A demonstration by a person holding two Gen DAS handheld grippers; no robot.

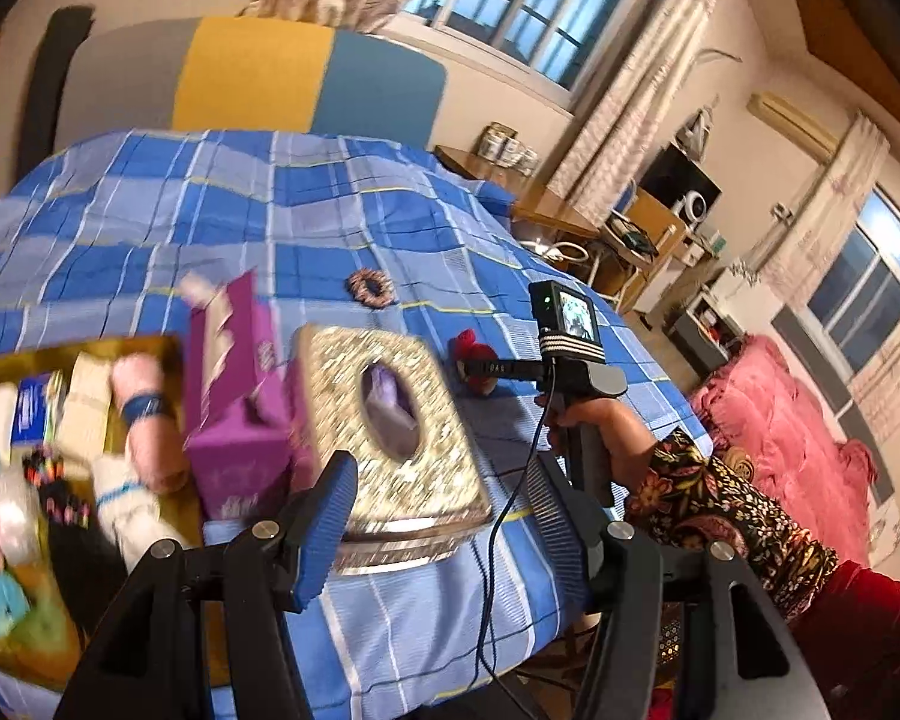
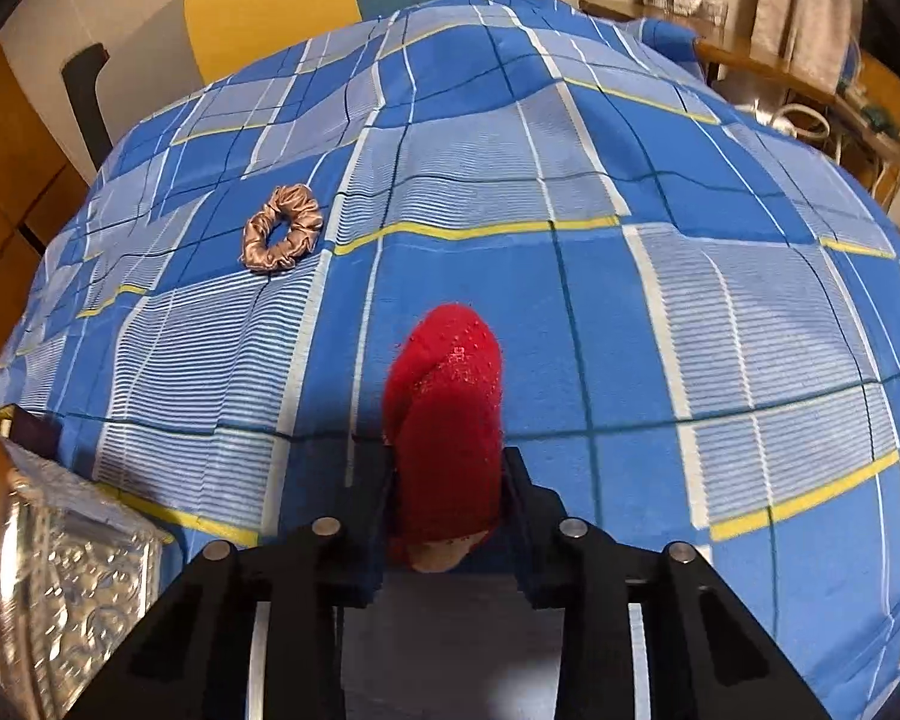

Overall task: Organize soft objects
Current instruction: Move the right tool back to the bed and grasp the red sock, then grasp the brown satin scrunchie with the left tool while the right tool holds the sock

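Note:
A red knitted sock (image 2: 444, 396) lies on the blue checked cloth (image 2: 660, 312), and my right gripper (image 2: 448, 480) is shut on it, one pad on each side. In the left wrist view the same right gripper (image 1: 471, 367) pinches the red sock (image 1: 473, 347) beyond a glittery silver tissue box (image 1: 390, 420). My left gripper (image 1: 435, 510) hangs open above the near end of that box, with nothing between its fingers. A brown satin scrunchie (image 2: 282, 228) lies loose farther back on the cloth.
A gold tray (image 1: 6, 636) at the left holds several rolled socks and towels. A purple tissue box (image 1: 234, 408) stands between the tray and the silver box (image 2: 60, 570). A person's hand with a floral sleeve (image 1: 720, 504) holds the right gripper. The bed's edge drops off at the right.

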